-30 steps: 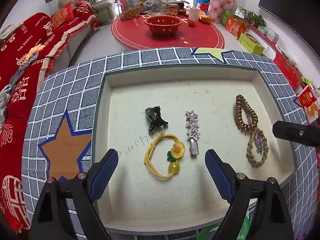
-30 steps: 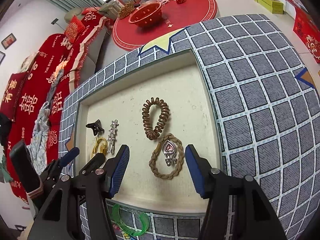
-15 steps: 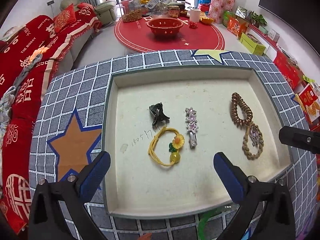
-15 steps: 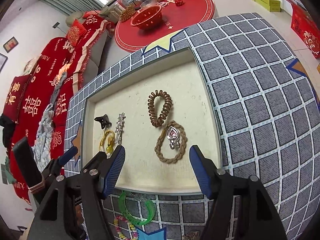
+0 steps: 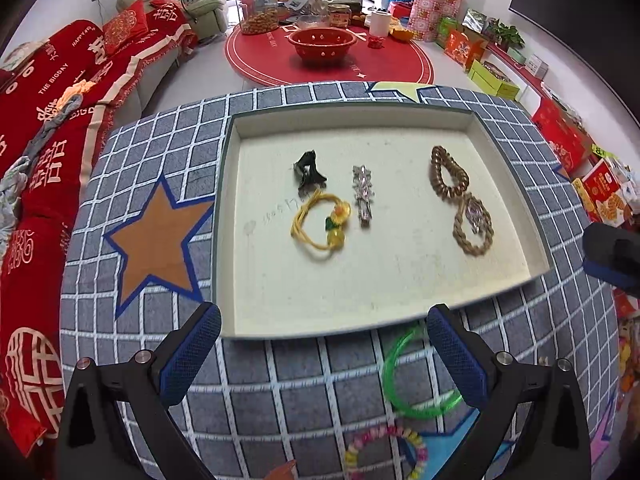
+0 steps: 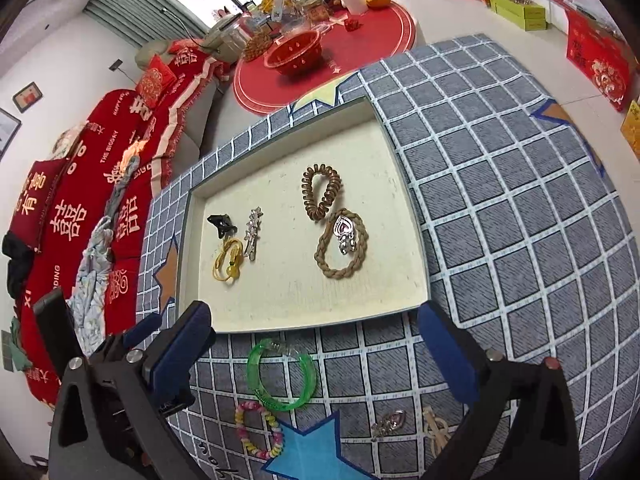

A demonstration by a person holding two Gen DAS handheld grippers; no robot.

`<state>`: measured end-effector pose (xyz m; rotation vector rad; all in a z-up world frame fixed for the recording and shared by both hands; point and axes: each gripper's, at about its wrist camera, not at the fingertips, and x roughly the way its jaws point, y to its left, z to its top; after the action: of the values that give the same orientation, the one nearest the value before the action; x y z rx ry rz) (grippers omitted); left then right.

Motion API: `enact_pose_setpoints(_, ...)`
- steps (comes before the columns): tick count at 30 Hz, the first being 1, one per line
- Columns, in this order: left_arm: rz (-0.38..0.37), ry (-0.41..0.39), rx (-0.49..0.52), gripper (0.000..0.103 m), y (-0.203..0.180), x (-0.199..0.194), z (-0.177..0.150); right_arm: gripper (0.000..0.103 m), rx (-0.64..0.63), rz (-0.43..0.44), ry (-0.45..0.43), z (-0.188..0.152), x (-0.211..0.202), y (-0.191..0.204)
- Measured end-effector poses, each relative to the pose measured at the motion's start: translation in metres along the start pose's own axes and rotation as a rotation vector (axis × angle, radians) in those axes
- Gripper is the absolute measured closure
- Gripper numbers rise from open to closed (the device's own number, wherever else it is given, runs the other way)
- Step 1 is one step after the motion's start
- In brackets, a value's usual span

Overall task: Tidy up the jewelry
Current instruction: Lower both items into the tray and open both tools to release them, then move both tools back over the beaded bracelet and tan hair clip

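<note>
- Left gripper: jaws spread wide, holding nothing; the blue fingertips hover over the grid-patterned cloth, just short of the tray's near rim.
- Right gripper: jaws likewise wide apart and empty, above the same cloth at the tray's near edge.
- Green bangle: lies flat on the cloth between the right gripper's jaws, touching neither; in the left view it sits beside the right-hand fingertip.
- Pastel bead bracelet: on the cloth just behind the bangle, nearer the camera.
- Silver brooch and cream clip: on the cloth close to the right gripper's right finger.
- Tray: shallow, cream-lined, ahead of both grippers.
- Tray contents, left to right: black claw clip, yellow flower hair tie, star-studded barrette, brown coil hair tie, braided tan loop with a heart-shaped pendant lying within it; the loop touches the coil tie.
</note>
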<state>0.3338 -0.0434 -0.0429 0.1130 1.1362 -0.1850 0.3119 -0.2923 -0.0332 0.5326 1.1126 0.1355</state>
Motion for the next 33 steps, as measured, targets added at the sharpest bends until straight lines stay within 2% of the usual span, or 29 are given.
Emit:
enact_pose_setpoints(3, 0.033, -0.009, 0.018, 0.0, -0.002, -0.01, -0.016, 0.0, -0.029, -0.018, -0.032, -0.013, -0.012, 0.004)
enact_pose_setpoints(10, 0.003, 0.018, 0.003, 0.0, 0.001, -0.022, -0.05, 0.0, -0.069, -0.049, -0.022, -0.054, -0.03, 0.002)
enact_pose_setpoints(13, -0.041, 0.065, 0.013, 0.0, -0.001, -0.021, -0.068, 0.0, -0.072, -0.065, 0.005, -0.071, -0.034, -0.003)
enact_pose_setpoints(19, -0.068, 0.135, -0.005, 0.0, -0.005, -0.015, -0.1, 0.0, -0.05, -0.097, 0.106, -0.105, -0.035, -0.019)
enact_pose_setpoints(25, -0.058, 0.181, -0.053, 0.0, -0.005, -0.01, -0.13, 0.0, -0.006, -0.127, 0.167, -0.136, -0.032, -0.041)
enact_pose_setpoints(33, -0.041, 0.208, -0.15, 0.0, 0.006, -0.002, -0.143, 0.0, 0.012, -0.222, 0.209, -0.158, -0.026, -0.059)
